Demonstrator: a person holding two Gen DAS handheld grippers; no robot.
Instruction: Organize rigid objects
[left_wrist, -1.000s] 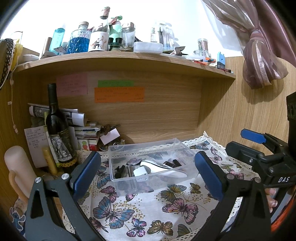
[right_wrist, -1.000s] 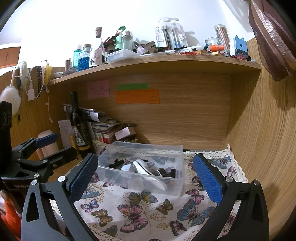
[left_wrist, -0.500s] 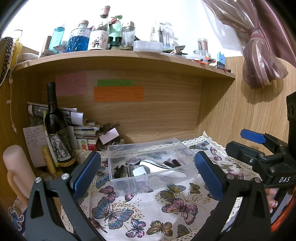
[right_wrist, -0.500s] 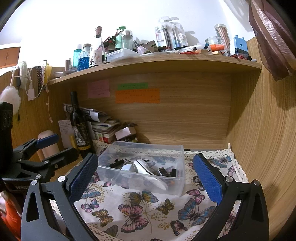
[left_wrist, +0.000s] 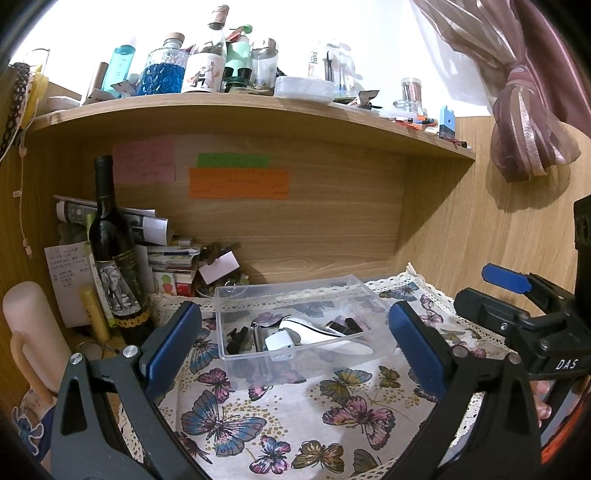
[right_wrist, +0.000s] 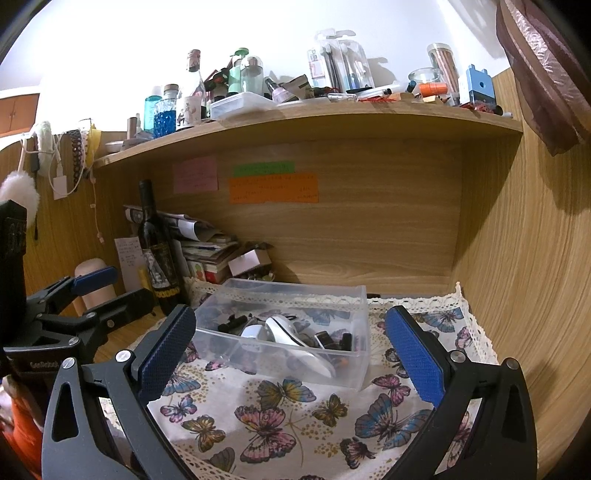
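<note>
A clear plastic box stands on the butterfly cloth under the shelf. It holds a white curved object, a white cap, black clips and several small dark items. The box also shows in the right wrist view. My left gripper is open and empty, held back from the near side of the box. My right gripper is open and empty, also short of the box. Each gripper shows at the edge of the other's view.
A dark wine bottle stands left of the box beside stacked papers and a pale cylinder. A wooden shelf overhead carries bottles and jars. Wood panels close the back and right side.
Both views have shifted only slightly. The box and its contents have not moved. Both grippers stay open.
</note>
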